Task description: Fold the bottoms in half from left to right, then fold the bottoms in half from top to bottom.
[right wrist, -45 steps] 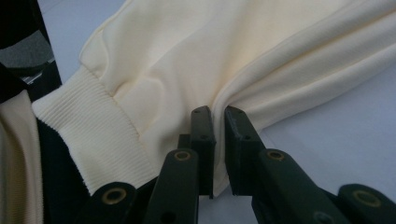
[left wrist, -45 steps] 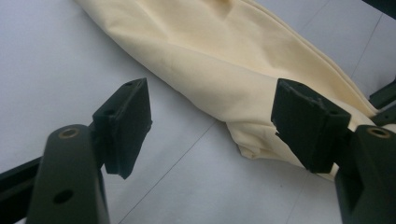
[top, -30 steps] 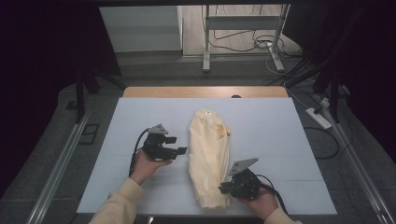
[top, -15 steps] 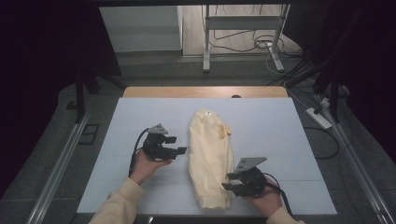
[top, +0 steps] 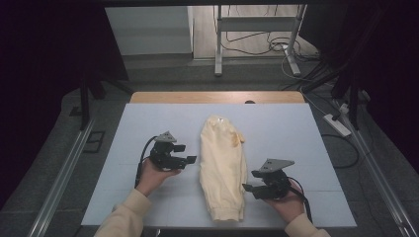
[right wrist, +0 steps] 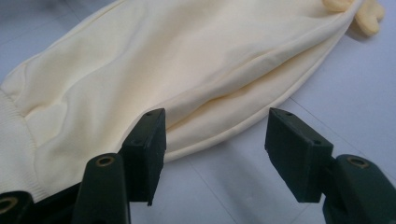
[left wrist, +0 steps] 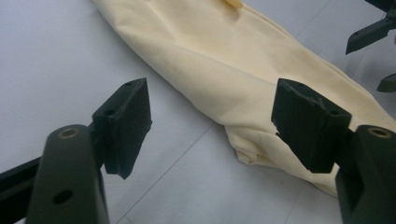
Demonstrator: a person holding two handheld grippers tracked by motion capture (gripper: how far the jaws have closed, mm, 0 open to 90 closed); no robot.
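Your right gripper [top: 249, 187] was clamped on the near right edge of the cream garment [top: 223, 163]; its jaws have just been opening, with nothing pinched between them now, and you've drawn it slightly right, off the cloth.

No writing, label, brand mark, number or sign can be read anywhere in these pictures
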